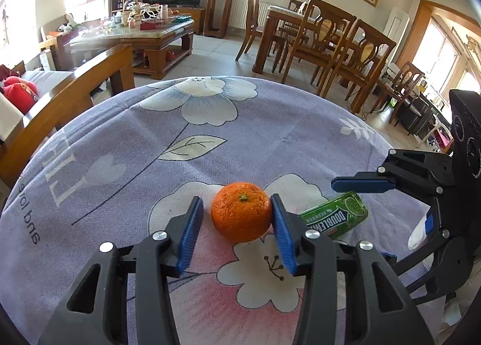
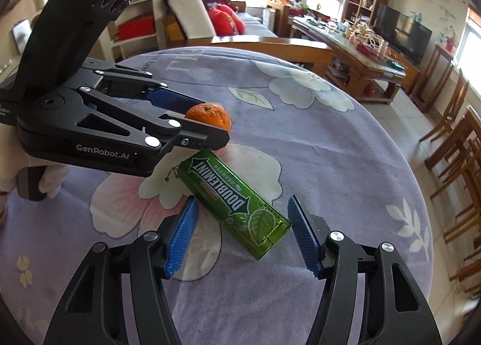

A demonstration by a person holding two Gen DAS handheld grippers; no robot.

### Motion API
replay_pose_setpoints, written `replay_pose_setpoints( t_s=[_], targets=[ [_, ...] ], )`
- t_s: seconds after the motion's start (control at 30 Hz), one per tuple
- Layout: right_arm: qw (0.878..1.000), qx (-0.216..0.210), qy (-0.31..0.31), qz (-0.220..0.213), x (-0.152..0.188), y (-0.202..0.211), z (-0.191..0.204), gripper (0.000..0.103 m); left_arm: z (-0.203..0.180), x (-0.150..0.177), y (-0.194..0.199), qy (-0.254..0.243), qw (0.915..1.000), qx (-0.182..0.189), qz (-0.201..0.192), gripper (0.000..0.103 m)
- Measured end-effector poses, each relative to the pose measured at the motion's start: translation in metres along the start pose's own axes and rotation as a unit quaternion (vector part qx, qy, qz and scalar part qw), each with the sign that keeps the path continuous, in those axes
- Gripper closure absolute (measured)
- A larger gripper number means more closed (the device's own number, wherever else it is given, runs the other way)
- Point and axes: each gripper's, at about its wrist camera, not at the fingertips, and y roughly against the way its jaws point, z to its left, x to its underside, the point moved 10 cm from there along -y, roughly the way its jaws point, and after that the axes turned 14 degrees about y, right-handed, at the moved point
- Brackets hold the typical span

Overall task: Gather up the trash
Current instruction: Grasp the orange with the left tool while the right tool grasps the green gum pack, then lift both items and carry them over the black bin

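On table, floral cloth: orange and green gum pack lie near each other, apart, at near edge. Pack flat, long axis diagonal, far-left to near-right, across right claw line. Right claw nearer pack: jaws agape, straddling near end, left pad about touching, right pad clear. Not gripped. Left claw nearer orange: orange between pads, right pad touching, small gap at left pad, no squeeze yet. Judgement: right claw needs roll to square with pack sides.
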Motion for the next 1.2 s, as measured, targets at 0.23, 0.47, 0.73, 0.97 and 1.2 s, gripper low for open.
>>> replay_pose_setpoints(
  t_s=[0.23,0.47,0.73,0.97,1.2],
  targets=[
    [1.000,-0.012,0.010,0.013,-0.002,0.002,0.007,0.054,0.004,-0.004,0.001,0.006,1.0000,-0.002,-0.004,0.065],
    [0.998,0.001,0.058,0.017,-0.014,-0.005,0.010,0.046,0.004,-0.006,0.001,0.010,0.9999,0.000,-0.004,0.065],
    [0.998,-0.043,0.047,0.017,-0.022,-0.007,0.021,0.072,0.010,-0.007,0.003,0.019,0.9998,0.001,-0.007,0.065],
    [0.999,-0.035,-0.018,0.019,-0.007,0.008,0.025,0.072,0.011,-0.011,0.008,0.014,0.9997,0.002,-0.020,0.065],
    [0.988,-0.029,-0.137,-0.059,0.025,0.065,0.019,0.072,-0.017,-0.004,0.026,-0.027,0.9987,0.004,-0.044,0.065]
  ],
)
